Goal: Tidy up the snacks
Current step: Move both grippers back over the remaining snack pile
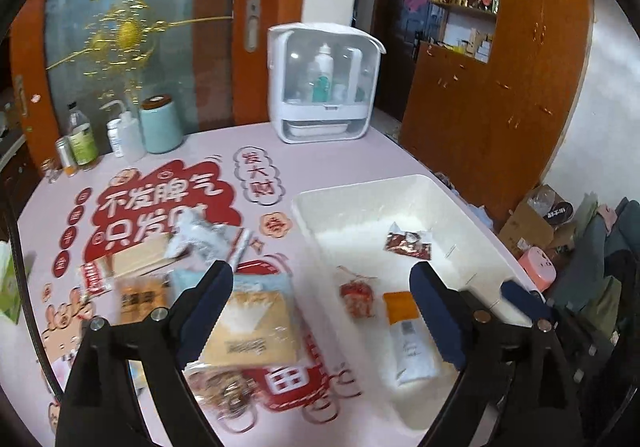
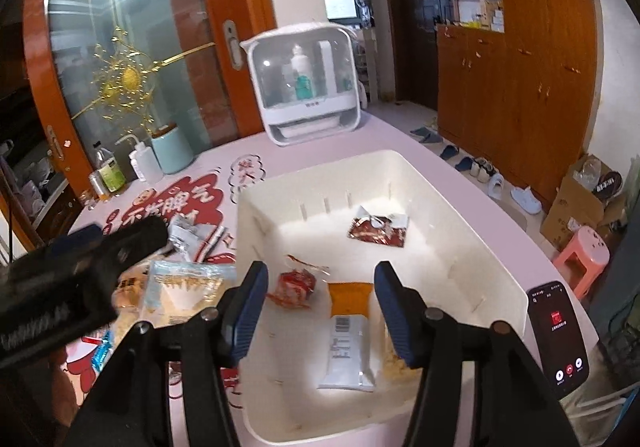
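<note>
White bin (image 2: 460, 231): sitting on the pink table (image 1: 352, 167), to the right of the loose snack pile. Inside it are lying three packets, well apart from one another:
- dark red packet (image 2: 378, 229), toward the far wall;
- small red wrapped sweet (image 2: 294, 283), near the left wall;
- orange-and-white packet (image 2: 348, 331), lengthwise near the front, showing a barcode.

Snack pile, lying on the table's red-printed area left of the bin:
- tan packet with blue edging (image 1: 250, 323), partly hidden behind the left tongs' finger;
- silver wrapper (image 1: 200, 239), crumpled, farther back;
- orange-brown packet (image 1: 140, 297), blurred;
- red-and-white packet (image 1: 94, 277), at the pile's left edge.

Left gripper (image 1: 320, 311): hanging over the bin's left rim, jaws standing wide, released, gripping nothing.

Right gripper (image 2: 320, 311): hanging over the bin's near end, jaws parted, released; the orange-and-white packet is showing between the fingers but lying on the bin floor below them.

Phone (image 2: 558, 335): lying on the table just beside the bin's right wall, screen lit.

White cabinet (image 1: 324, 83): standing at the table's far edge, holding bottles.
</note>
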{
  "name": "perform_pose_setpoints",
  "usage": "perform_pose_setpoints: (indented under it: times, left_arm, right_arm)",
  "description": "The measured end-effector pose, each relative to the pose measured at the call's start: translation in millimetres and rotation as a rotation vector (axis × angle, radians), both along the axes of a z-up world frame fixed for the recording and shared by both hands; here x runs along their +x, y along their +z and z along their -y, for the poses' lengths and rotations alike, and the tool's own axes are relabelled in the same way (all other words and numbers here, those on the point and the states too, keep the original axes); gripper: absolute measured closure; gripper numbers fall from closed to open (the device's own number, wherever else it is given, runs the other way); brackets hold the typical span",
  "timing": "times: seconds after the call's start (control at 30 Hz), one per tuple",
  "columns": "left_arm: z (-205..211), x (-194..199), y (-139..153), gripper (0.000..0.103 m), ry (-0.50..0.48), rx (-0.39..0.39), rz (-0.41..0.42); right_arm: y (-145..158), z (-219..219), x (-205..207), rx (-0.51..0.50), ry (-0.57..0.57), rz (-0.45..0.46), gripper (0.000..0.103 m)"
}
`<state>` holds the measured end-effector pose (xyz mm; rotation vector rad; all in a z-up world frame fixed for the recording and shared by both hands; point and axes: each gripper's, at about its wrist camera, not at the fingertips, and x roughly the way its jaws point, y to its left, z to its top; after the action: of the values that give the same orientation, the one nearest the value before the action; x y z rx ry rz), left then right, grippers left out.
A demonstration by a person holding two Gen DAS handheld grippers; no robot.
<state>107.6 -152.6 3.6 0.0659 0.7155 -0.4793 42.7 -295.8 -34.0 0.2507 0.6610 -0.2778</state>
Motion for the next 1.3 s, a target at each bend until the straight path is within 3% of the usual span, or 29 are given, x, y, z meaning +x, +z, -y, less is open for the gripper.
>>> perform_pose_setpoints:
  times: [0.1, 0.3, 0.5, 0.67, 0.9, 1.03, 1.17, 1.3]
  left_arm:
    - [-30, -8, 7, 0.013, 0.032, -0.007, 0.019]
    - [-110, -25, 23, 0.003, 0.129, -0.068, 0.071]
    - [-194, -39, 28, 0.001, 0.3, -0.012, 0.15]
    - [-244, -45, 19, 0.001, 0.408, 0.019, 0.152]
    - [-272, -36, -18, 0.001, 0.43, 0.052, 0.054]
    - [-263, -24, -54, 0.001, 0.383, 0.073, -0.036]
    - [-249, -11, -91, 0.001, 0.343, 0.112, -0.122]
    - [-238, -1, -117, 0.001, 0.321, 0.129, -0.194]
  right_arm:
    - [13, -11, -4, -0.013, 0.008, 0.028, 0.047]
    - [35, -36, -6, -0.032, 0.038, 0.089, 0.047]
    - [48, -71, 0, -0.047, 0.126, 0.123, 0.047]
    - [42, -99, 9, -0.058, 0.201, 0.113, 0.047]
    - [12, -135, 30, -0.024, 0.328, 0.009, 0.047]
    - [-17, -148, 41, -0.037, 0.358, -0.087, 0.042]
    - [-56, -155, 51, 0.036, 0.418, -0.213, 0.042]
    - [-84, -165, 57, 0.046, 0.468, -0.304, 0.042]
